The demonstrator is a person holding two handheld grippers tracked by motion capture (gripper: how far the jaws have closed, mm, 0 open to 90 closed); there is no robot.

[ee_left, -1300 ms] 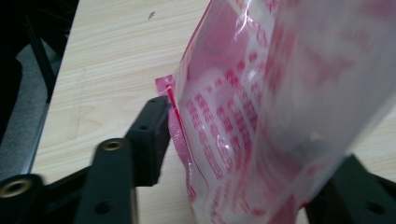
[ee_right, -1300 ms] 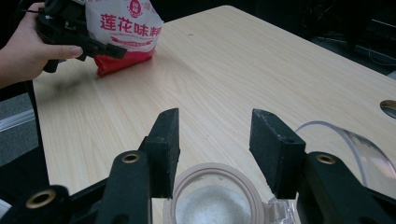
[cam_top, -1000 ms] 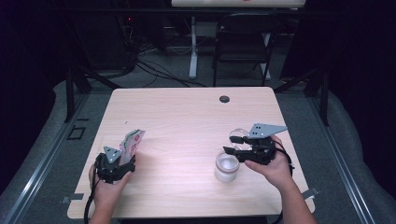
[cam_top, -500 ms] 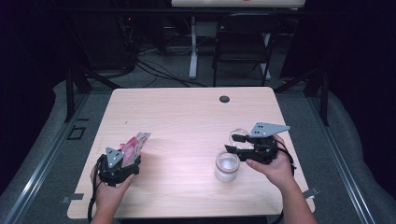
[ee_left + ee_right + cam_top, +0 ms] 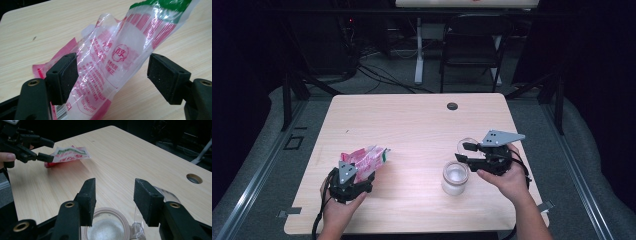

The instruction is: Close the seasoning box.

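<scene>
A clear plastic bag [image 5: 364, 157] printed in red with a green top lies tilted on the wooden table [image 5: 412, 125] at the front left. My left gripper [image 5: 361, 173] stands open around it. In the left gripper view the bag [image 5: 112, 57] runs between the wide jaws and brushes the left pad [image 5: 66, 75]. A glass jar [image 5: 455, 177] with white grains inside stands at the front right, its hinged clear lid [image 5: 167, 193] swung back. My right gripper [image 5: 115, 195] hovers open just above and behind the jar's mouth [image 5: 107, 227], holding nothing.
A round cable hole [image 5: 452, 106] sits near the table's far edge. A dark chair [image 5: 472, 45] and cables stand behind the table. Bare wood lies between the bag and the jar.
The bag has tipped from upright down toward the right and now lies lower on the table. The left hand has shifted slightly right. The right gripper has stayed by the jar.
</scene>
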